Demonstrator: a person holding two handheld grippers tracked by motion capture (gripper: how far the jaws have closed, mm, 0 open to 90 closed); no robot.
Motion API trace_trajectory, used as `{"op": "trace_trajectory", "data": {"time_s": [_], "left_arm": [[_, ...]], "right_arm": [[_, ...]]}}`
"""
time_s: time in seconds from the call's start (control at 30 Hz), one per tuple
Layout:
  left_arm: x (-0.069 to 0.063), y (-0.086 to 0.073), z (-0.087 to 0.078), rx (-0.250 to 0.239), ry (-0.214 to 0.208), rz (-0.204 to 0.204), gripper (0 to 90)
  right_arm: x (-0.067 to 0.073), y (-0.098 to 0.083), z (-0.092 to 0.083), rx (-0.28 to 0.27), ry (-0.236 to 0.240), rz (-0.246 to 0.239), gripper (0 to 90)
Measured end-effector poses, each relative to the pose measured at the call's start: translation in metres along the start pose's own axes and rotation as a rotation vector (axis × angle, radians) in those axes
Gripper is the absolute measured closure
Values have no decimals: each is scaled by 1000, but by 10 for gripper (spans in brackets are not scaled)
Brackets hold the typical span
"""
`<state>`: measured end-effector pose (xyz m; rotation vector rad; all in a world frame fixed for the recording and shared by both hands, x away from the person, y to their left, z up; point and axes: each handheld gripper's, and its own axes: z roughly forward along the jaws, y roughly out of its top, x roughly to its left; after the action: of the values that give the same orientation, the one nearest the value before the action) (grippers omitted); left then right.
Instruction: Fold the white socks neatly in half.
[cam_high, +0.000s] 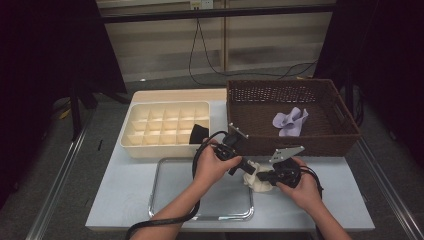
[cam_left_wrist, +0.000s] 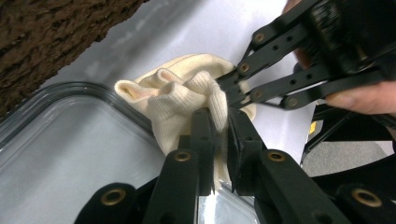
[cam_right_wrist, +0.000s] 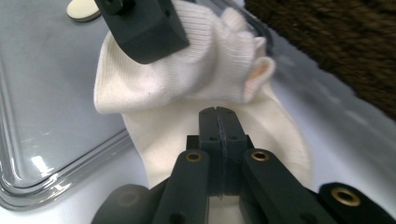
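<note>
A cream knitted sock (cam_high: 257, 181) lies bunched over the right rim of a clear tray (cam_high: 170, 210), partly lifted between my two grippers. My left gripper (cam_high: 248, 168) comes in from the left and is shut on a fold of the sock (cam_left_wrist: 177, 98), with fabric pinched between its jaws (cam_left_wrist: 219, 122). My right gripper (cam_high: 263, 176) meets it from the right with its jaws pressed together (cam_right_wrist: 218, 114) on the edge of the sock (cam_right_wrist: 187, 79). In the left gripper view its tips (cam_left_wrist: 231, 88) nip the knit.
A brown wicker basket (cam_high: 295, 145) stands just behind the grippers and holds a lilac cloth (cam_high: 290, 121). A cream divided box (cam_high: 165, 125) sits at the back left with a black item (cam_high: 199, 133) in one compartment. The table's front edge lies close below the tray.
</note>
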<state>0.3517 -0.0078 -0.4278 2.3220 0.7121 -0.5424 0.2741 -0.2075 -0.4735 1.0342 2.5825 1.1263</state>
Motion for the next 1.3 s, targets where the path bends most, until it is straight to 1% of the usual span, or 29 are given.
{"op": "trace_trajectory", "data": {"time_s": [0.03,0.07,0.1,0.17,0.2,0.23,0.3,0.4,0.43,0.47,0.5,0.53,0.57,0.63,0.67,0.7,0.73,0.83,0.87,0.9,0.93,0.97,1.0,1.03,1.07,1.1,1.2,1.23,1.3], "left_arm": [[-2,0,-1,4,6,-4,824],[-2,0,-1,4,4,-2,824],[-3,0,-1,1,-6,9,824],[-5,1,-3,13,5,8,824],[-6,1,-4,8,7,3,821],[-6,1,-5,5,9,12,820],[-7,1,-6,-1,10,3,821],[-6,1,-7,-4,17,4,817],[-6,1,-6,5,17,1,817],[-5,1,-5,10,1,-3,817],[-4,1,-3,3,-5,-5,817],[-3,1,-1,11,-15,1,817],[-3,0,1,10,-7,-7,817],[-3,0,3,12,-8,-4,817],[-2,0,5,5,-11,-5,816],[-2,0,6,11,-11,0,815],[-2,0,8,9,-6,1,815],[-4,0,13,3,-11,6,808],[-5,0,15,5,-2,10,806],[-5,0,17,9,-8,8,806],[-6,0,20,2,-4,14,806],[-7,1,22,6,2,14,806],[-8,1,24,6,-5,12,806],[-8,0,27,12,1,25,804],[-9,0,30,19,4,29,799],[-9,0,33,16,3,34,788],[-9,-1,40,24,-6,33,755],[-9,-2,42,29,-6,43,747],[-10,-2,44,22,-10,46,737]], "right_arm": [[1,0,2,4,11,-1,900],[2,0,3,8,11,-1,900],[3,1,5,0,16,-3,900],[5,4,7,0,27,-11,900],[7,5,8,-3,27,-6,900],[8,6,9,-3,26,-10,900],[9,7,10,-13,33,-8,900],[11,8,12,-32,55,-3,900],[12,8,13,-33,59,-6,900],[12,8,13,-28,57,-7,900],[11,9,12,-23,59,-7,900],[10,9,10,-14,52,-11,900],[9,9,7,-8,41,-13,900],[6,7,1,-8,31,-14,900],[4,6,-3,-2,13,-14,900],[2,6,-7,6,-4,-11,900],[-1,5,-11,-7,-2,6,900],[-8,5,-22,-36,-27,22,900],[-9,5,-24,-45,-28,26,900],[-10,5,-26,-46,-39,25,900],[-10,5,-27,-48,-44,25,900],[-10,6,-28,-46,-52,23,900],[-10,6,-29,-46,-66,22,900],[-11,7,-29,-47,-76,21,900],[-11,7,-30,-54,-72,21,900],[-11,7,-31,-58,-76,25,900],[-11,8,-31,-71,-72,26,894],[-11,8,-31,-75,-75,22,894],[-10,9,-29,-76,-70,22,884]]}}
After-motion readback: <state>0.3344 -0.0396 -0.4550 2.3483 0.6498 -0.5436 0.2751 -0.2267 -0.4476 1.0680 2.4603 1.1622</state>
